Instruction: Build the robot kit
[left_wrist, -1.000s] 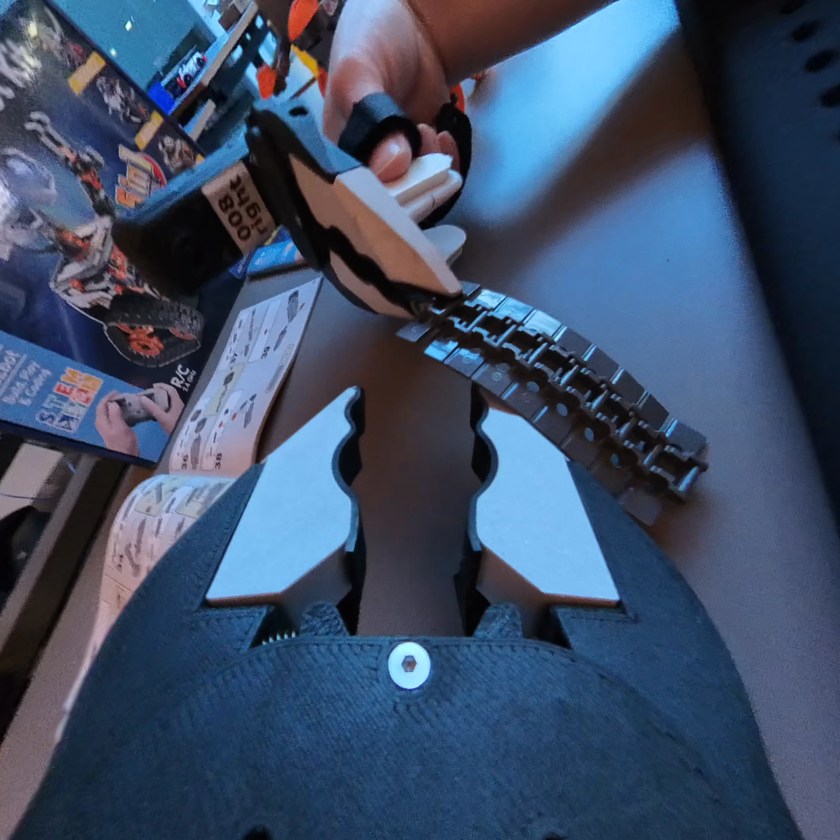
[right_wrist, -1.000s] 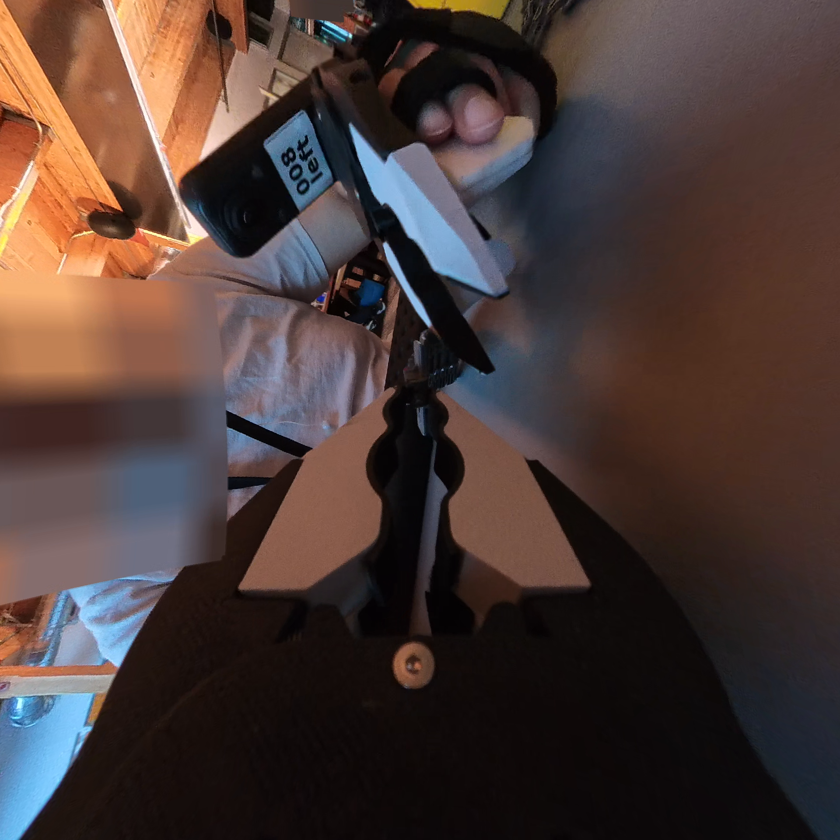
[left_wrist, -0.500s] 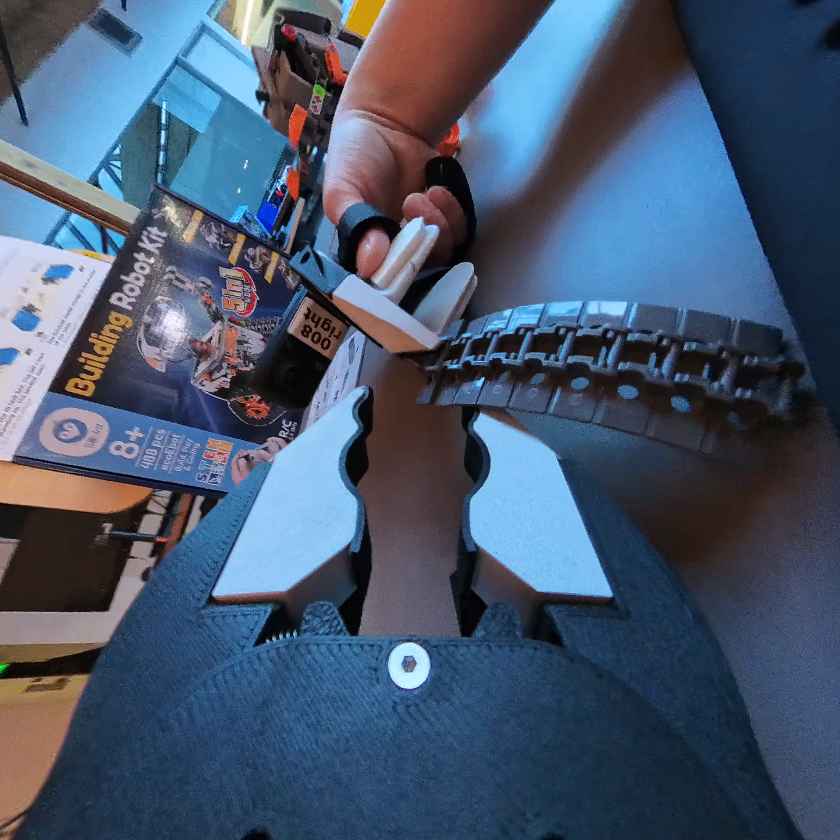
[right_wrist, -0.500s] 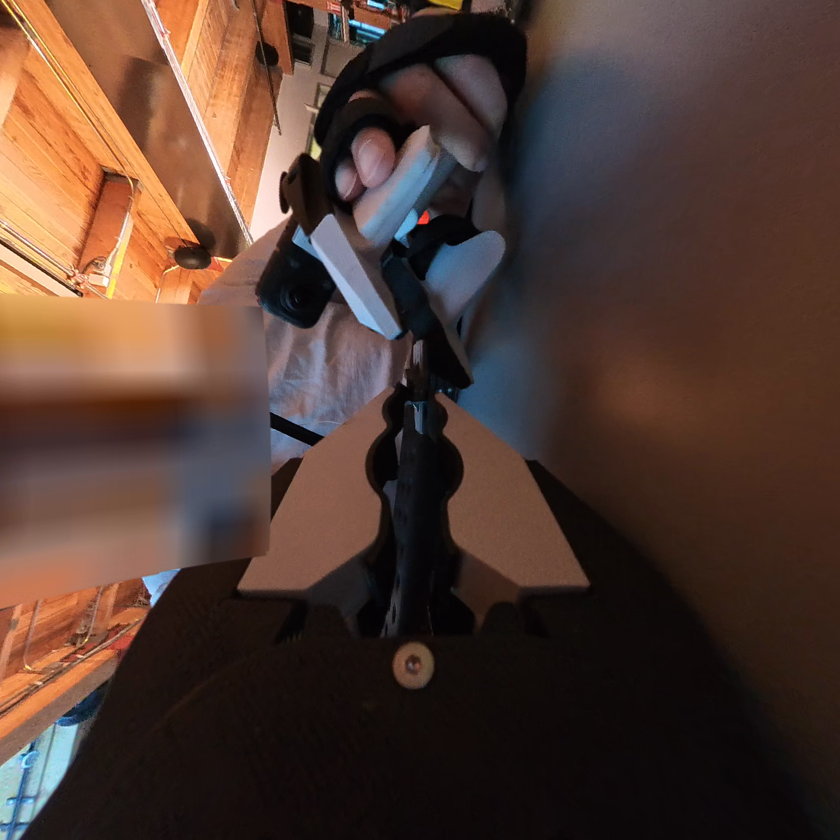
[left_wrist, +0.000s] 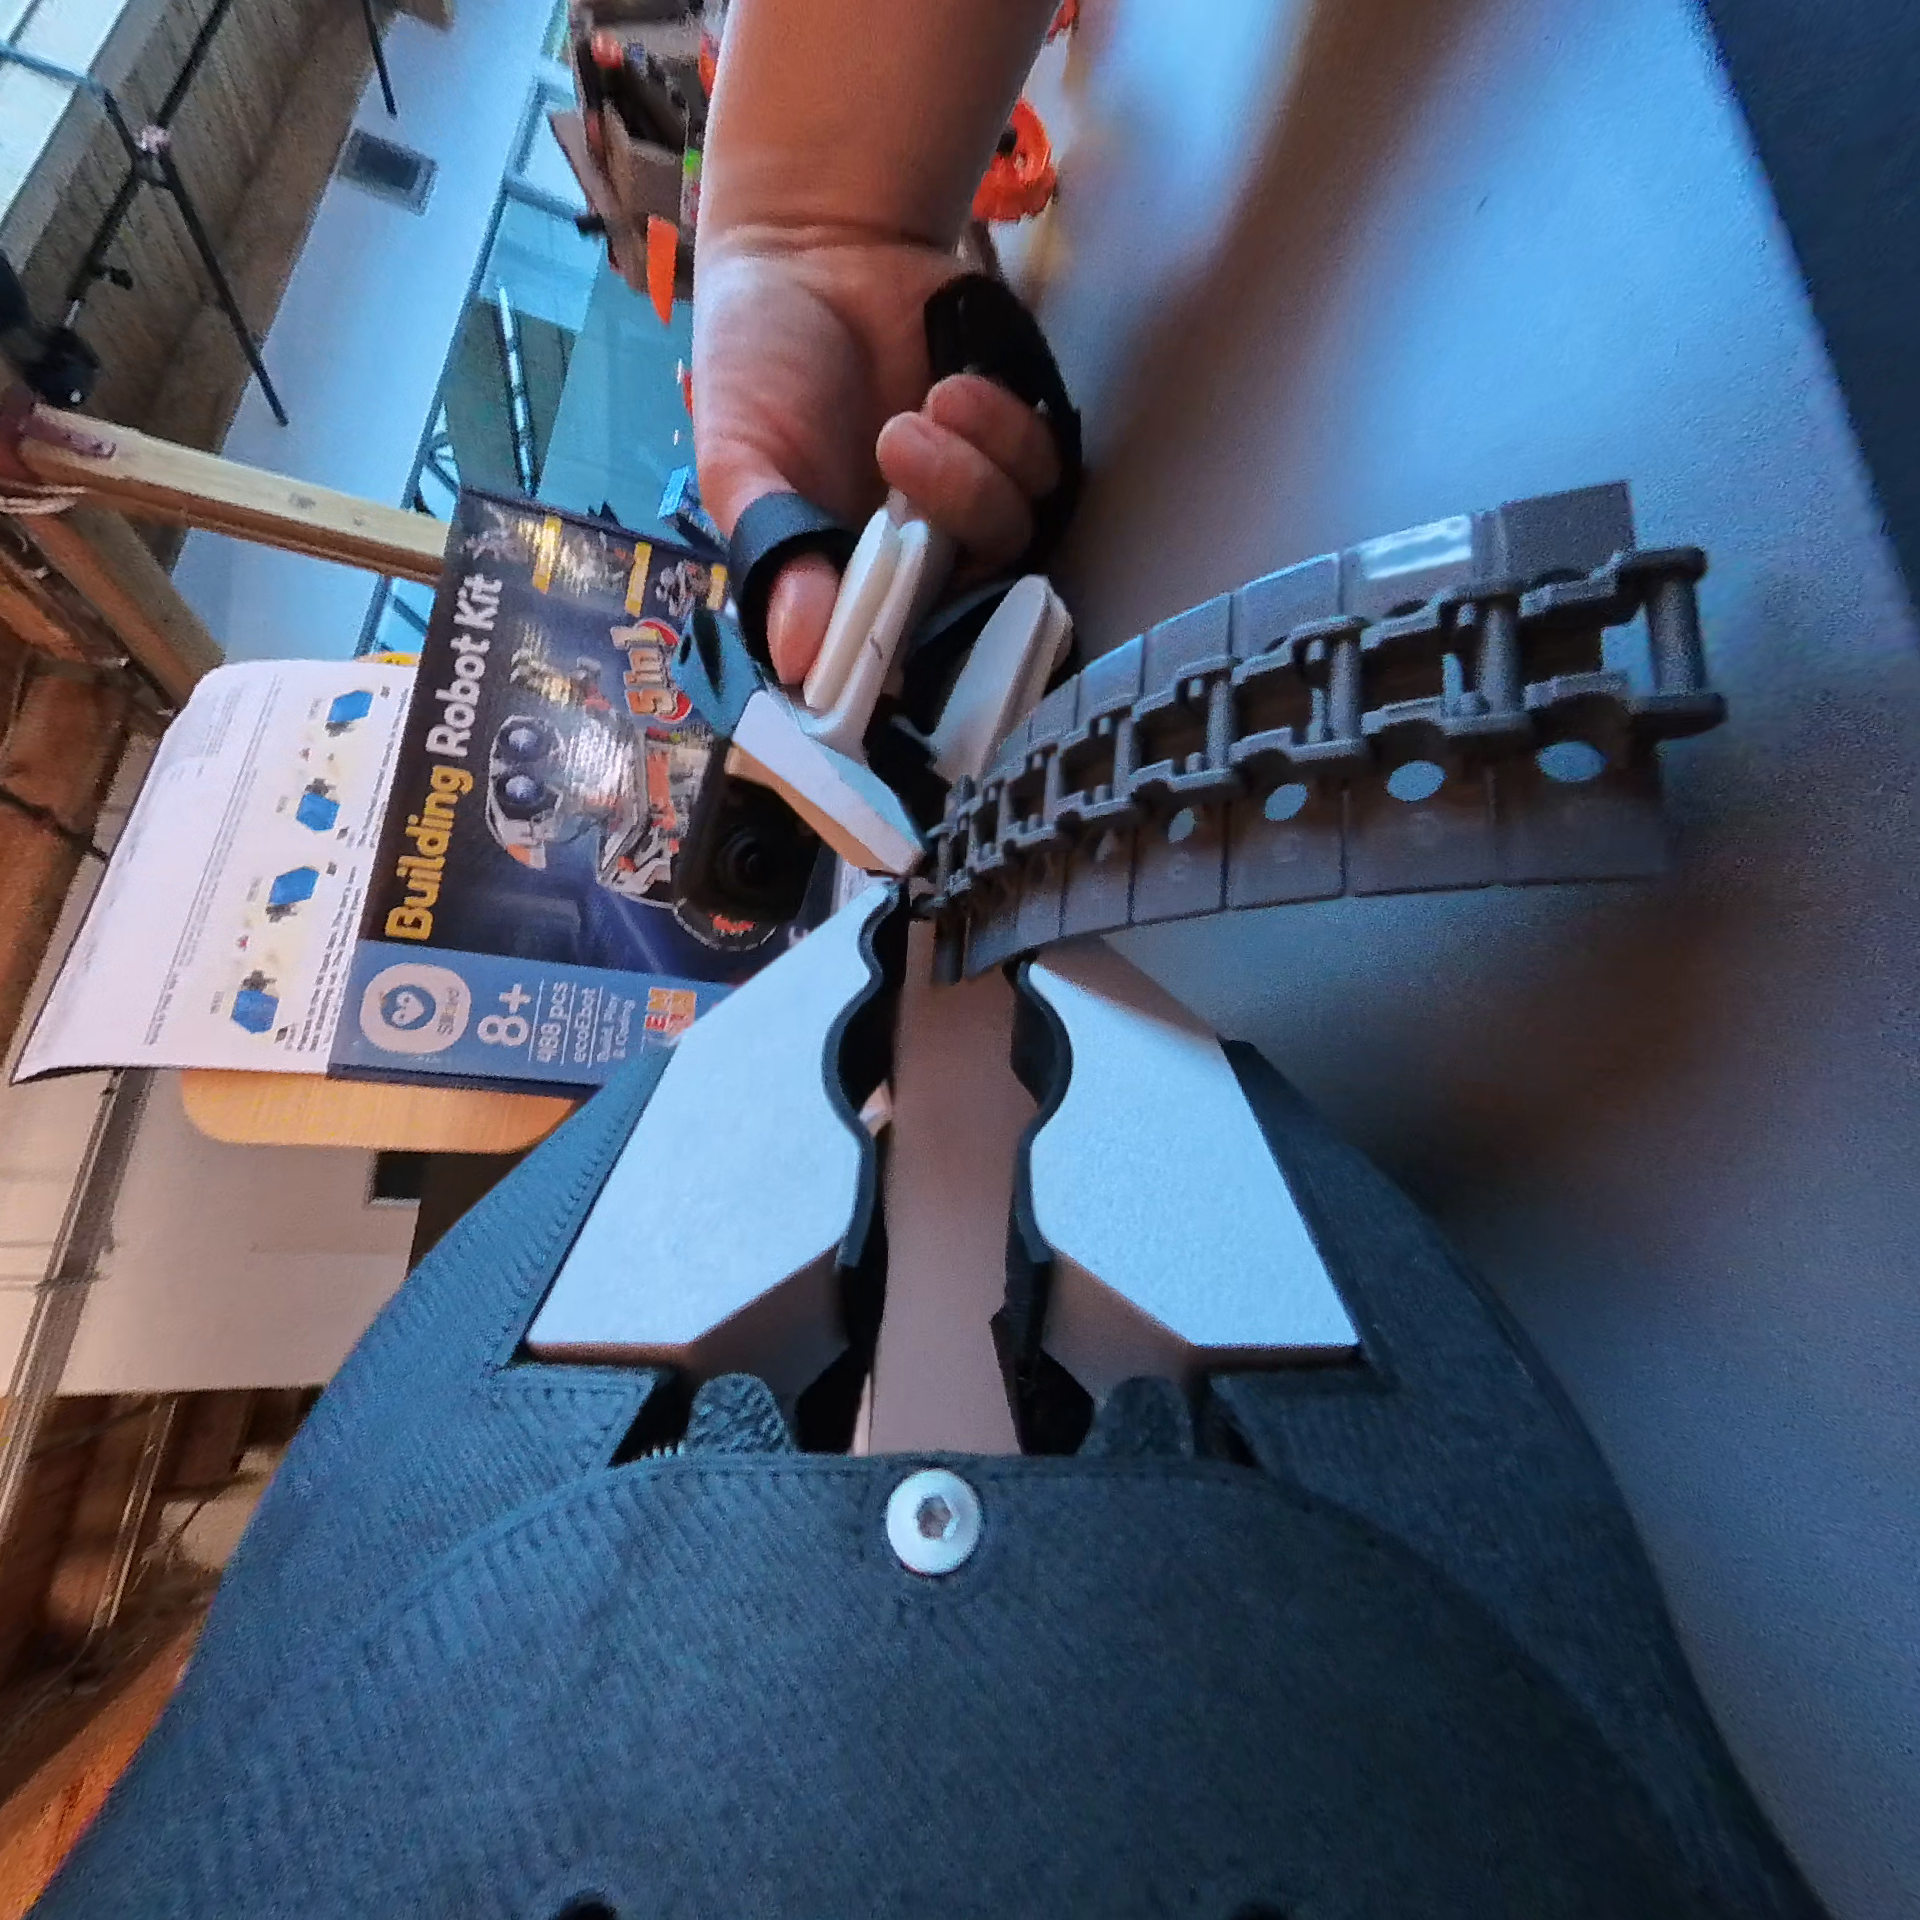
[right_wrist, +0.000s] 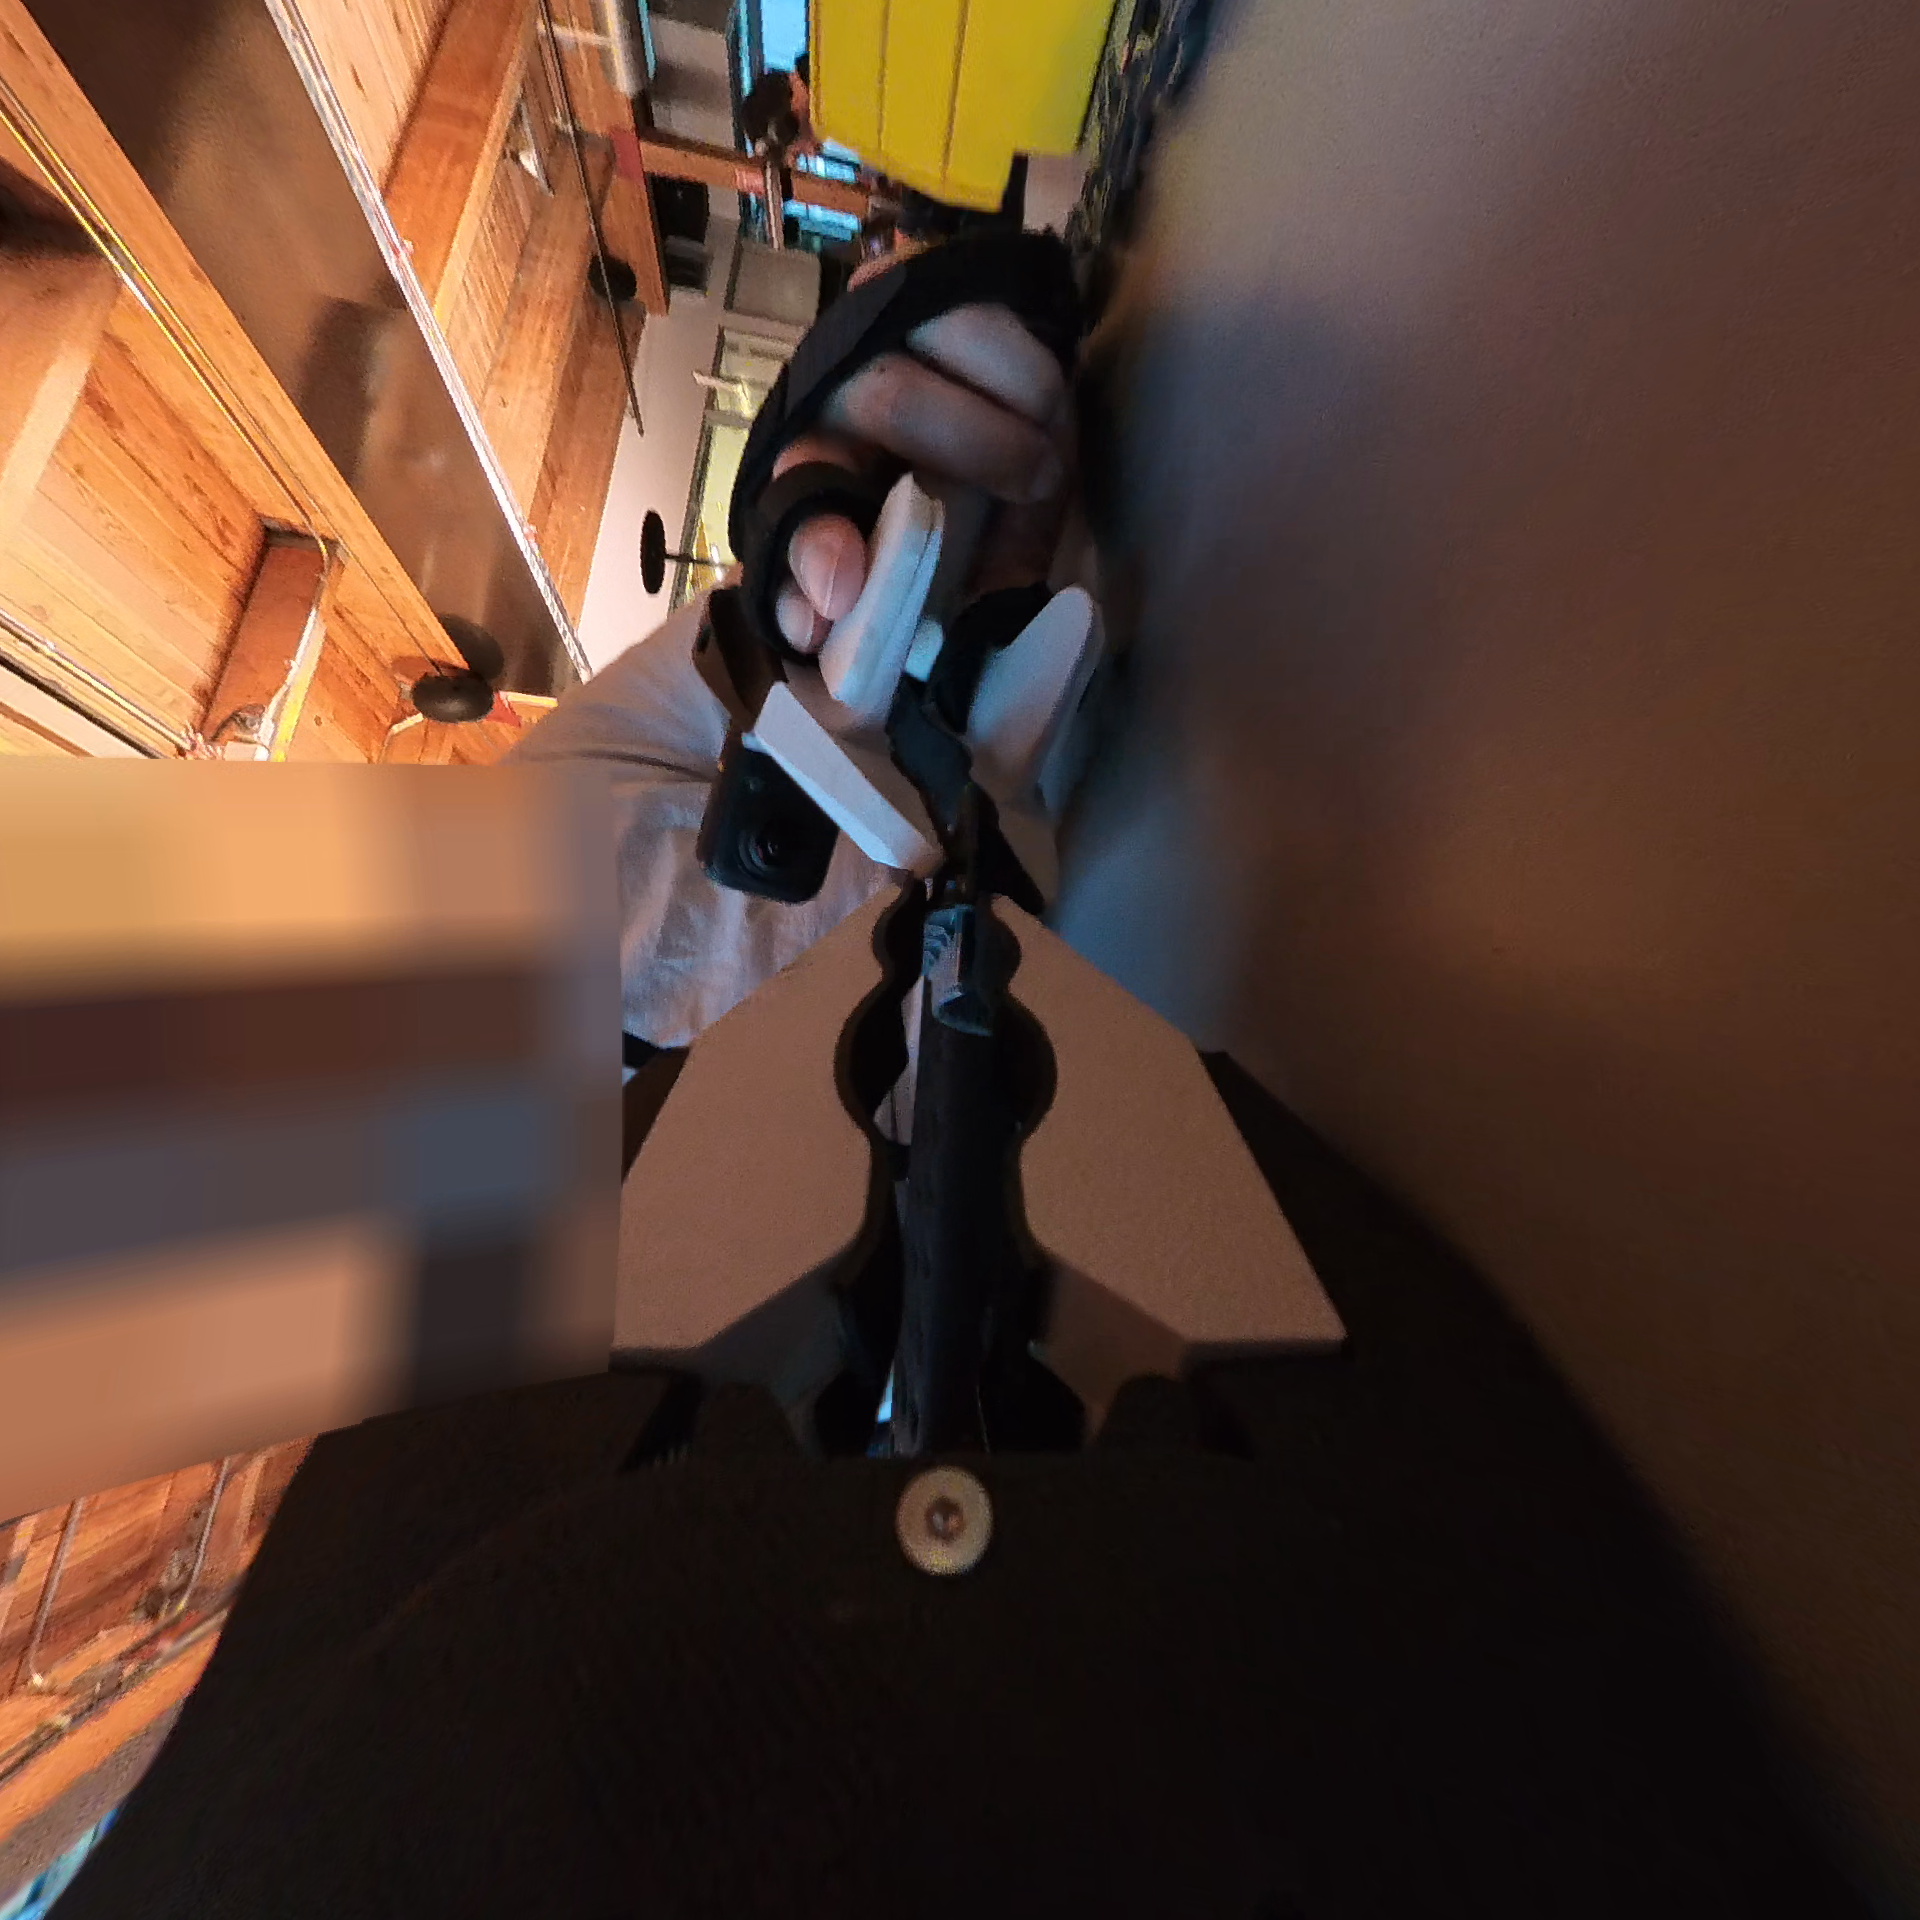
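A dark grey linked toy track stretches across the grey table in the left wrist view. My right gripper, held in a person's hand, is shut on the track's left end. My left gripper is open, and the track's end link sits right at the gap between its fingertips. In the right wrist view my right gripper is clamped on the track, seen edge-on as a dark strip. The left gripper faces it tip to tip, held in a hand.
A blue robot kit box and a printed sheet lie left of the grippers. Orange parts sit at the table's far end. A dark panel borders the table on the right. A person in a white shirt is behind the left gripper.
The track has swung from slanting down-right to nearly level. My left gripper has closed in on its held end, which now sits at my open fingertips. The right gripper stays shut on it.
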